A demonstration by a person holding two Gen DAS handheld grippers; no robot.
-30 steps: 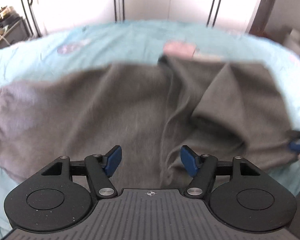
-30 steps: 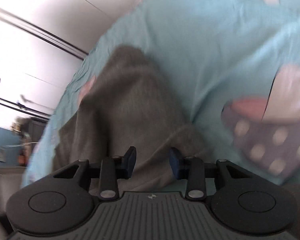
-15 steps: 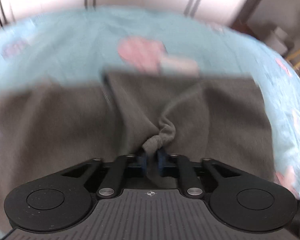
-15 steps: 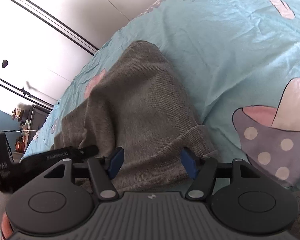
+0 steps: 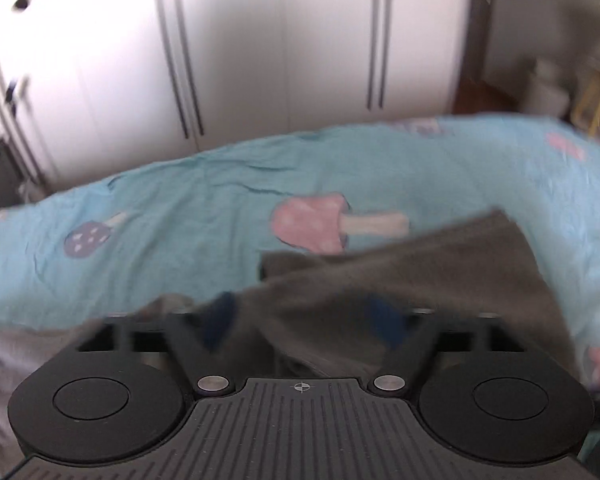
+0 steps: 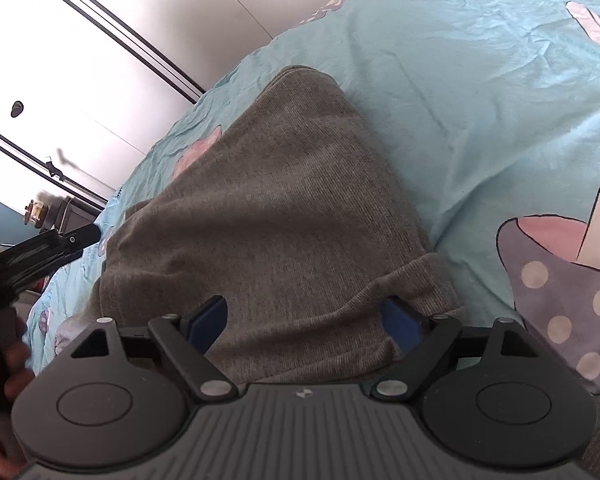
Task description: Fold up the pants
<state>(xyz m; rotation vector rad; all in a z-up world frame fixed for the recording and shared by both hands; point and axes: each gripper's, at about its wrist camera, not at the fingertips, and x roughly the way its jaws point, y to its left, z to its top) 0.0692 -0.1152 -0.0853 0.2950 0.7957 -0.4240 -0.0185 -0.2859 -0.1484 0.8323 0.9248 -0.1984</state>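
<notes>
One pair of soft, limp grey pants (image 6: 284,216) lies on the bed (image 6: 480,92); both grippers, left (image 5: 300,320) and right (image 6: 306,322), gape apart. Best hold: the thick hem at 6 o'clock.

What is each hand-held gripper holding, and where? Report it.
Nothing. Left hand-held gripper open, pants draped across it; right hand-held gripper open, straddling their ribbed edge.

Bright white wardrobe doors (image 5: 260,40) with dark vertical trims stand behind a bed under a turquoise mushroom-print sheet (image 5: 180,232), wooden floor (image 5: 484,98) beyond.
</notes>
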